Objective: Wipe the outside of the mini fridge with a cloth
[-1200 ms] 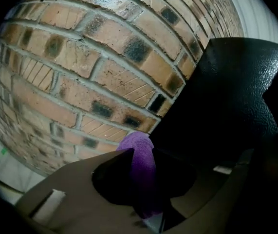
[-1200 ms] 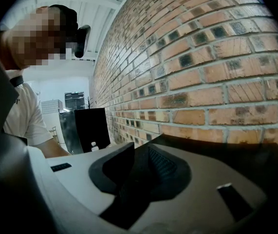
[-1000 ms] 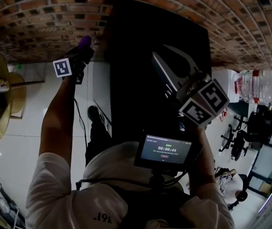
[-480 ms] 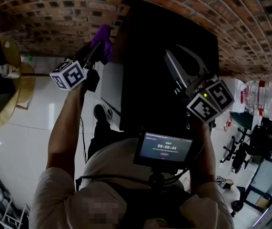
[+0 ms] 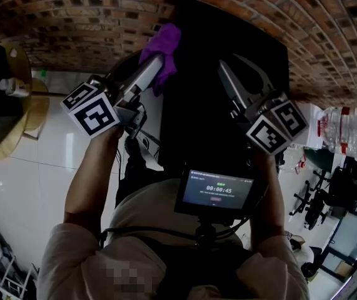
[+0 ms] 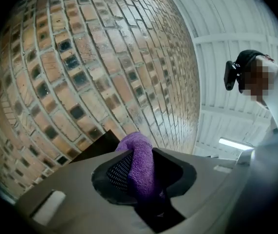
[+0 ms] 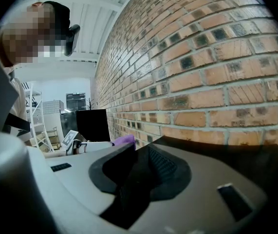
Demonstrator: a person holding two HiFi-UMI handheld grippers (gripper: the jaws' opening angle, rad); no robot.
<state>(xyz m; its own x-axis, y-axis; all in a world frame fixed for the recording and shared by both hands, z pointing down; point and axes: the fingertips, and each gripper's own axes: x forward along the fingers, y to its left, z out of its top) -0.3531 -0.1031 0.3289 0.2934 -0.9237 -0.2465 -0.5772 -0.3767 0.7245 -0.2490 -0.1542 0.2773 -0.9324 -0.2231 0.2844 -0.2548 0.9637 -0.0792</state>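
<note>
The black mini fridge (image 5: pixel 197 124) stands against the brick wall, and I look down on its top. My left gripper (image 5: pixel 156 61) is shut on a purple cloth (image 5: pixel 164 47) and is held at the fridge's upper left edge. The cloth (image 6: pixel 139 165) bulges out between the pads in the left gripper view, with a fridge corner (image 6: pixel 97 145) behind it. Over the fridge top, my right gripper (image 5: pixel 231 64) stands open with nothing between its fingers. In the right gripper view the right gripper (image 7: pixel 139 152) points along the wall, and the cloth (image 7: pixel 124 139) shows to the left.
A brick wall (image 5: pixel 72 17) runs behind the fridge. A round wooden table (image 5: pixel 22 114) with a bottle (image 5: pixel 12 86) stands at the left. A large water jug (image 5: pixel 347 127) and exercise gear (image 5: pixel 341 180) are at the right. White tiled floor (image 5: pixel 34 186) lies to the left.
The left gripper has risen with the purple cloth from beside the fridge's left side up to its top edge. The right gripper has kept still.
</note>
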